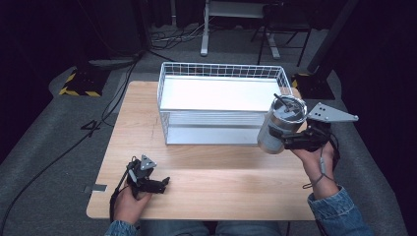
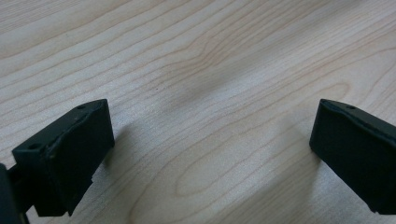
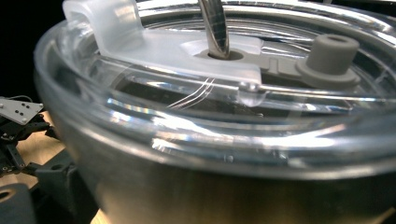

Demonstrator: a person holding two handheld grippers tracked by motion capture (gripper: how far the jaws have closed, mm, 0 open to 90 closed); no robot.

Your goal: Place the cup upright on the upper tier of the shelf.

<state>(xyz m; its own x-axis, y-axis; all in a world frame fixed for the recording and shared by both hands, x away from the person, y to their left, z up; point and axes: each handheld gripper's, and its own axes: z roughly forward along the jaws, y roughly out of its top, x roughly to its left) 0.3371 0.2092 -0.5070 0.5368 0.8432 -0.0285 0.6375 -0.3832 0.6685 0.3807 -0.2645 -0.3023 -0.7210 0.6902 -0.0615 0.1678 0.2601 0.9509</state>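
I held the steel tumbler [image 1: 278, 125] clamped in my right claw [image 1: 290, 140] beside the wire basket [image 1: 167, 103], lowering inside next, left claw [image 1: 160, 184] wide open

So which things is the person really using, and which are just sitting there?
Being used:
- steel tumbler with clear lid and straw, held up, tilted, in the right gripper
- white wire basket, right beside the tumbler, probably where it goes

Just sitting there:
- left gripper, open, low over the wooden table, holding nothing
- cables on the floor
- desk legs behind
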